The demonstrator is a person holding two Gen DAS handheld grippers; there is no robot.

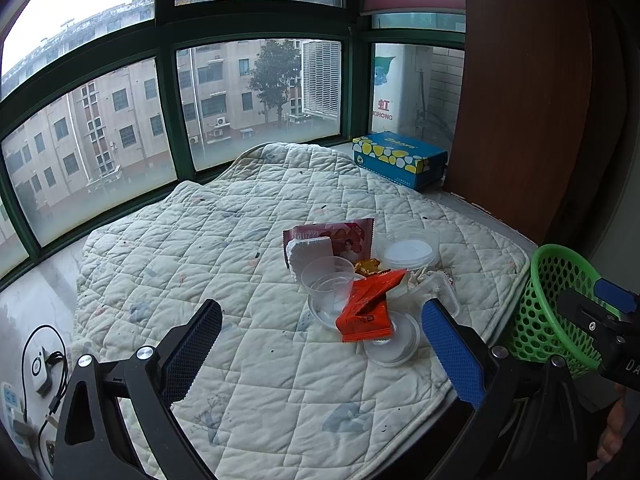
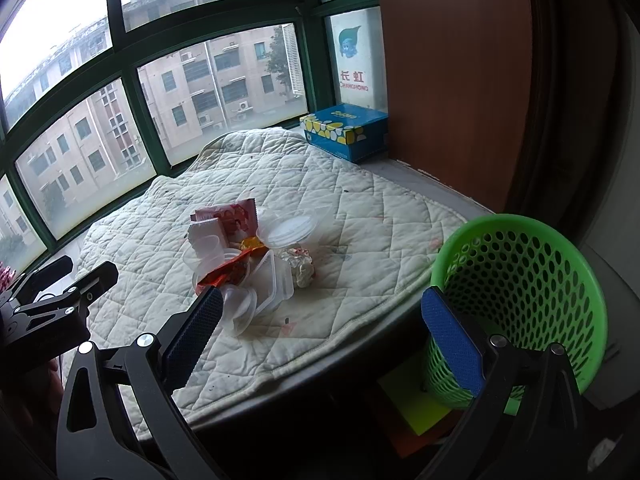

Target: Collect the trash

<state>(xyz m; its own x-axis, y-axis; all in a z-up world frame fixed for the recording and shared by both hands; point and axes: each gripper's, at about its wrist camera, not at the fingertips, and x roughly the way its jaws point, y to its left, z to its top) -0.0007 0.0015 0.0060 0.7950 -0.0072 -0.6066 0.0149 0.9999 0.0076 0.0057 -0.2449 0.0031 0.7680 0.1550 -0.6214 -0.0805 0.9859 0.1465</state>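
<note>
Blue-padded fingers of the left gripper (image 1: pixel 322 352) spread wide in the foreground of its own view, holding nothing, hovering above a cream quilted blanket (image 1: pixel 224 248) that covers a window ledge. The right gripper (image 2: pixel 322 344) is likewise wide open and holds nothing, poised over the blanket's near edge. Just beside its right finger stands a green perforated wastebasket (image 2: pixel 520 292), upright, off the blanket's right edge and lower than the ledge.

Past the fingers, a small heap of trash sits on the blanket: an orange snack wrapper (image 1: pixel 366 306) lying over clear plastic cups (image 1: pixel 328 280) and round lids (image 1: pixel 394 344), a clear rectangular tub (image 2: pixel 276 280), a crumpled foil ball (image 2: pixel 300 264), a round clear container (image 1: pixel 408 252), and a pink wrapper (image 1: pixel 344 236) at the back. The pieces touch and overlap.

Farther off, a blue tissue box (image 1: pixel 400 158) with yellow and white spots rests near a brown wooden panel (image 1: pixel 520 100). Green-framed windows (image 1: pixel 164 92) show apartment blocks beyond.
</note>
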